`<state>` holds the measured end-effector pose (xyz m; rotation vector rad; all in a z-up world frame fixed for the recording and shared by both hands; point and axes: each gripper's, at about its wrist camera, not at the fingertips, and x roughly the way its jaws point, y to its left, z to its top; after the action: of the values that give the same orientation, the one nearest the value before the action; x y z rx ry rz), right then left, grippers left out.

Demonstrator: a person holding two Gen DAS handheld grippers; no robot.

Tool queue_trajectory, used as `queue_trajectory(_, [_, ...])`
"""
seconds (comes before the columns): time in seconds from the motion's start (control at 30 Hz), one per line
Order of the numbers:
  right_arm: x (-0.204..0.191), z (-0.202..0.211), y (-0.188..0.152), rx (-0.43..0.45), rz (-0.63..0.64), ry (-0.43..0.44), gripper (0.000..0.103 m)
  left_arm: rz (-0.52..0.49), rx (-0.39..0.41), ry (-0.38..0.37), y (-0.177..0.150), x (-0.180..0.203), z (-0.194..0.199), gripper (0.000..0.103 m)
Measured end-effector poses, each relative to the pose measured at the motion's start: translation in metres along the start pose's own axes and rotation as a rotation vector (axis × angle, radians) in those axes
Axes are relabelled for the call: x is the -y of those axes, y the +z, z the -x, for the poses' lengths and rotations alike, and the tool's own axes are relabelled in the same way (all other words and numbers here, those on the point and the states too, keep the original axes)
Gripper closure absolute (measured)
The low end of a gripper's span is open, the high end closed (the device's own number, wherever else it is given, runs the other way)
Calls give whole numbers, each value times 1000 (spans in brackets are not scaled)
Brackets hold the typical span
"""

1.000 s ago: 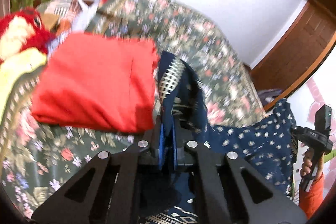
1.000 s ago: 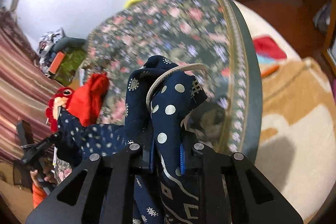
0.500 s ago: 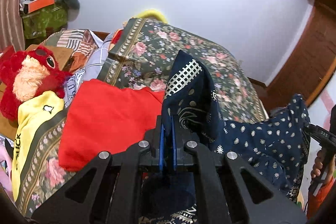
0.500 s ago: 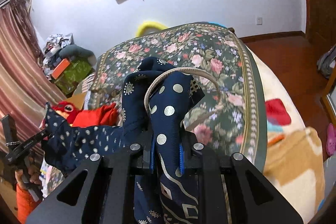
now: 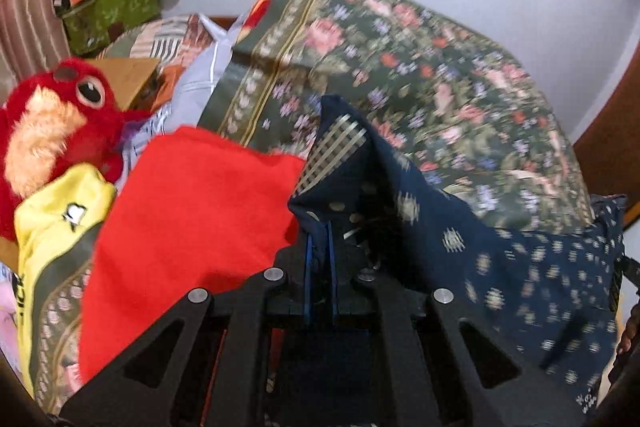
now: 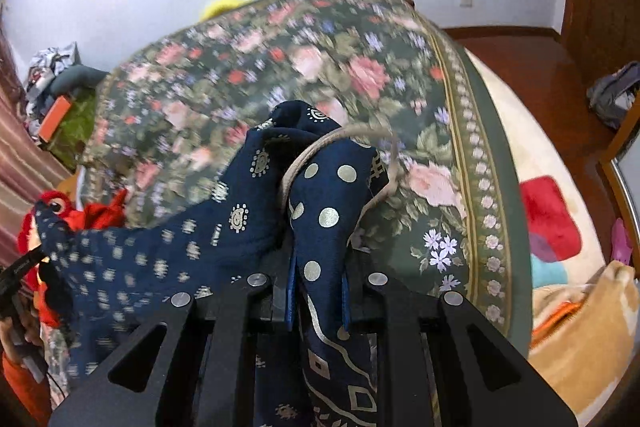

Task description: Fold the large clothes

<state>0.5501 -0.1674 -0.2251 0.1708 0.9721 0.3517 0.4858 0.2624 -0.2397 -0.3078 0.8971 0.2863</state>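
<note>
Navy garment (image 5: 460,239) pinched in both tools, left (image 5: 319,247) and right (image 6: 318,279), red cloth (image 5: 192,211) just beside, over floral bedspread (image 5: 420,79)

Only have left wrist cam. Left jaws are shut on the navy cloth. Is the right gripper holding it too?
Observer: Yes. The right gripper is shut on a bunched part of the navy cloth.
Operator: Anything snagged in there?
Observer: A beige cord loops over the bunch just above the jaws.
Operator: What's beyond the bed on that side?
Observer: A wood floor, with a grey bag lying near the right edge.
</note>
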Motion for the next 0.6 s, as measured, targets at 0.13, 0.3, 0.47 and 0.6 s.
queue_trajectory(0.13, [0, -3, -4, 4, 11, -12, 85, 10, -34, 26, -8, -5, -19, 95])
queue_trajectory(0.3, [-8, 7, -6, -8, 67, -103, 77, -56, -61, 50, -19, 0, -14, 95])
queue_trajectory(0.47, [-10, 32, -14, -24, 97, -128, 77, -105, -67, 37, -26, 1, 18, 95])
queue_trajectory(0.6, [-17, 65, -22, -6, 102, -108, 77, -124, -54, 20, -30, 2, 50, 95])
